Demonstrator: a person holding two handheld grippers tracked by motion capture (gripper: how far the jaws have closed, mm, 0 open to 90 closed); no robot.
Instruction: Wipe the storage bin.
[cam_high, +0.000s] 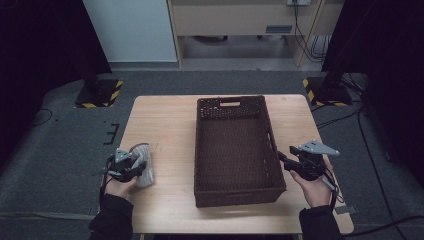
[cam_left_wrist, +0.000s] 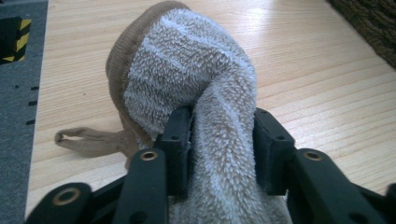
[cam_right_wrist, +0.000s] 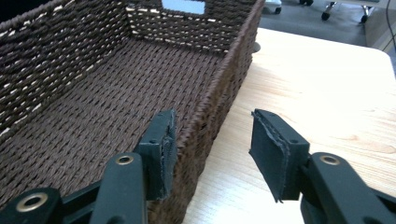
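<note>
Basket (cam_high: 235, 150) empty — left gripper (cam_left_wrist: 223, 140) clamps the fleecy sock (cam_left_wrist: 187, 79) near the table's (cam_high: 165, 125) left edge, right gripper (cam_right_wrist: 212, 144) apart astride the basket's right wall — transfer outstanding.

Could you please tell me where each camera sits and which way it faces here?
High view: above the person's side, looking forward and down on the pale wooden table; both forearms enter below.
Left gripper view: along its black jaws at a fluffy grey sock.
Right gripper view: jaws straddle the dark brown woven basket wall.
Shared: basket, table.
</note>
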